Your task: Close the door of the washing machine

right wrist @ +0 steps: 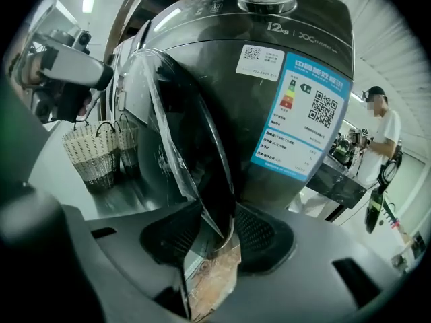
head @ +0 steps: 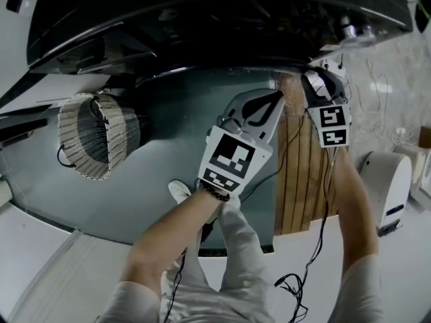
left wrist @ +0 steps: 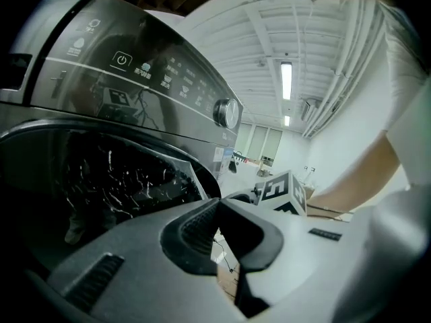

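The dark grey washing machine (right wrist: pixel 283 59) fills the right gripper view, its round glass door (right wrist: pixel 195 147) swung out toward me. My right gripper (right wrist: pixel 225 231) is open, the door's thin edge standing between its ribbed pads (right wrist: pixel 259 231). In the head view the right gripper (head: pixel 311 73) reaches up to the machine's front (head: pixel 202 12). My left gripper (head: pixel 275 99) hangs beside it, shut with nothing in it. In the left gripper view its jaws (left wrist: pixel 217 210) meet below the control panel (left wrist: pixel 155 79) and the dark door glass (left wrist: pixel 121 180).
A wicker basket (head: pixel 91 136) stands on the floor to the left, also seen in the right gripper view (right wrist: pixel 91 157). A wooden panel (head: pixel 303 173) lies under my right arm. A white device (head: pixel 390 187) and cables (head: pixel 296 288) sit right. A person (right wrist: pixel 380 133) stands far right.
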A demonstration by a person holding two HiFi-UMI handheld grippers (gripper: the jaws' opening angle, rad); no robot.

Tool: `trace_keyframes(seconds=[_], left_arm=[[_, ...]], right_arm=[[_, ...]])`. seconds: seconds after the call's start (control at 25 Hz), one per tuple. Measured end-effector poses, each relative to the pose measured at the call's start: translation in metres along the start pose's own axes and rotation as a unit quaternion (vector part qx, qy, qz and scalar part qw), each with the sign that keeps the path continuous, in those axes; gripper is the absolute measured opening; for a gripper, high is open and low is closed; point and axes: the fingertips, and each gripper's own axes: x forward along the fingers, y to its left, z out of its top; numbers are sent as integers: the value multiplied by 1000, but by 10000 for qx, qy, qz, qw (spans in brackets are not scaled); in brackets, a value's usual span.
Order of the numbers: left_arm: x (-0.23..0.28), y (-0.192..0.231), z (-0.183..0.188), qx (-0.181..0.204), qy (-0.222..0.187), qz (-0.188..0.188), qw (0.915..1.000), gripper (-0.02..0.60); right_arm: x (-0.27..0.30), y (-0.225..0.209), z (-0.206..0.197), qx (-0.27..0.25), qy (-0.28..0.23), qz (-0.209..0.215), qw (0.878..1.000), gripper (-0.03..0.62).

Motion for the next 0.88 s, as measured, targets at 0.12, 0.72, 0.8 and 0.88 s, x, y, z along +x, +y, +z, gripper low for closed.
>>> trace_keyframes(seconds=[0.12,0.72,0.8,0.88], left_arm=[[-9,5,-1,25,8,92,10000,3],[-105,13,12,188,-191,436,9987,3],[-129,14,22,197,-271,517,9981,3],[-156,11,36,177,-367,592,9974,3]], right_arm=[[0,0,0,53,-58,-15,10000,152],[-108,15,-6,570,-691,-996,9910,11],[-138,22,2,820,-844,-1034,9877,11],[-171,31,15,1016,-971,-1050,9845,11]])
